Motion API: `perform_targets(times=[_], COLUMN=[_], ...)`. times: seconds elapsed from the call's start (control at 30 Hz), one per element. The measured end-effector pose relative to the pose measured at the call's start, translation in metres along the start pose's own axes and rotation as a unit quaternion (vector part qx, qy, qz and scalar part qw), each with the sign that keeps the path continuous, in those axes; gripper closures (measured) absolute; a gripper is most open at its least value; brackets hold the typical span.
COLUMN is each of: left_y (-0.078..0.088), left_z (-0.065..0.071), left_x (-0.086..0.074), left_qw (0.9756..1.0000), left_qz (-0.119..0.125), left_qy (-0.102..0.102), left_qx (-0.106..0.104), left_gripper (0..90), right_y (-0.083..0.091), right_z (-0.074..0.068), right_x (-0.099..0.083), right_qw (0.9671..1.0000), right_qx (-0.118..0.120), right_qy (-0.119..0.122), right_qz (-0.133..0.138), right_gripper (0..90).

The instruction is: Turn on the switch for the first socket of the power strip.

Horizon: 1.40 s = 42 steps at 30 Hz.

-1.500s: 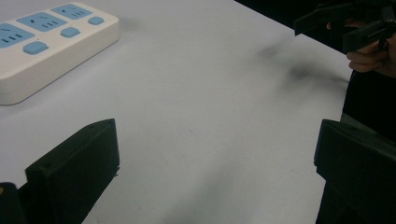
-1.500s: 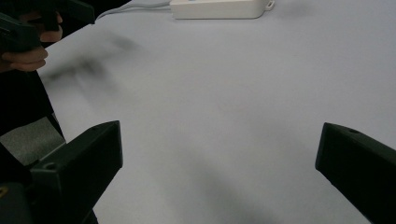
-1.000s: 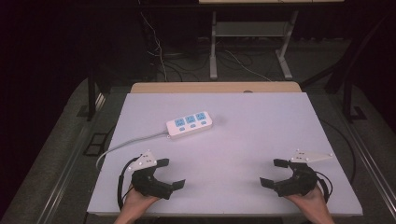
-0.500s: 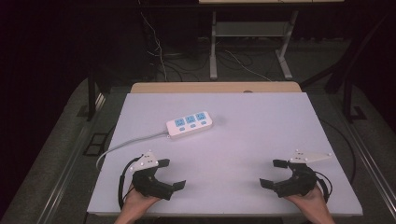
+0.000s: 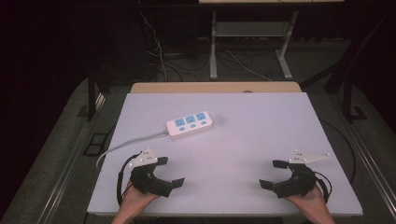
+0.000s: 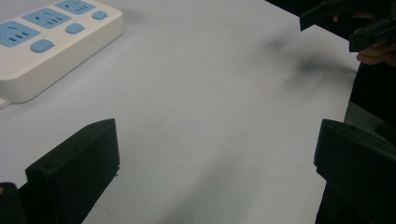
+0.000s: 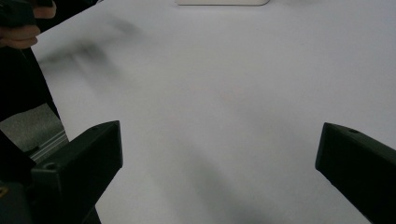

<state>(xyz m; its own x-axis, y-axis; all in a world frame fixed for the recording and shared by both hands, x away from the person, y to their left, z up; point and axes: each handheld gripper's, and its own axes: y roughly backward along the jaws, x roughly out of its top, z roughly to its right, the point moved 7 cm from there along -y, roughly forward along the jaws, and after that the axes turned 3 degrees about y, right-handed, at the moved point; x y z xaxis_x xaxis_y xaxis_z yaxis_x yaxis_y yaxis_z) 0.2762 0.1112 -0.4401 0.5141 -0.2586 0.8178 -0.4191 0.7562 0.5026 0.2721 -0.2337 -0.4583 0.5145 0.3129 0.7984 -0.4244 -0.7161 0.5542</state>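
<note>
We see the white table top (image 5: 261, 140) evenly and brightly lit from above, while the floor and room around it drop to near black. No glare on it. Soft smeared shadows lie under both grippers, faint in the gripper views. The high view is sharp; the power strip (image 5: 189, 124) reads clearly. In the gripper views the near black jaws look soft and slightly out of focus.

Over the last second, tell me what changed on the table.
Nothing visibly changed. The left tongs and right tongs rest open near the table's front edge, holding nothing, and the power strip lies where it was, untouched.
</note>
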Motion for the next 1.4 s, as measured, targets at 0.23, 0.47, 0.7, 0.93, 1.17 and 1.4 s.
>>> perform_targets(times=[0.23, 0.47, 0.7, 0.93, 1.17, 1.4], left_y=[0.003, 0.004, 0.004, 0.004, 0.004, 0.003], left_z=[-0.003, -0.007, -0.012, -0.019, -0.027, -0.032], left_x=[0.006, 0.015, 0.022, 0.03, 0.038, 0.044], left_qw=[1.0, 0.9999, 0.9999, 0.9998, 0.9997, 0.9995], left_qz=[0.0, -0.001, -0.004, -0.004, -0.004, -0.014], left_qy=[0.0, 0.0, -0.001, 0.0, 0.003, 0.002], left_qx=[0.004, 0.01, 0.015, 0.021, 0.023, 0.027], left_gripper=[0.0, 0.0, 0.0, 0.0, 0.0, 0.0], right_y=[0.0, -0.001, -0.001, -0.001, -0.001, -0.001], right_z=[0.0, -0.001, -0.001, 0.0, 0.0, 0.0], right_x=[0.0, -0.001, -0.001, -0.001, -0.001, -0.001], right_qw=[1.0, 1.0, 1.0, 1.0, 1.0, 1.0], right_qx=[-0.001, -0.002, -0.002, -0.003, -0.004, -0.003], right_qy=[0.002, 0.003, 0.004, 0.004, 0.003, 0.004], right_qz=[-0.002, -0.005, -0.006, -0.006, -0.006, -0.006], right_gripper=[0.2, 0.3, 0.3, 0.3, 0.3, 0.3])
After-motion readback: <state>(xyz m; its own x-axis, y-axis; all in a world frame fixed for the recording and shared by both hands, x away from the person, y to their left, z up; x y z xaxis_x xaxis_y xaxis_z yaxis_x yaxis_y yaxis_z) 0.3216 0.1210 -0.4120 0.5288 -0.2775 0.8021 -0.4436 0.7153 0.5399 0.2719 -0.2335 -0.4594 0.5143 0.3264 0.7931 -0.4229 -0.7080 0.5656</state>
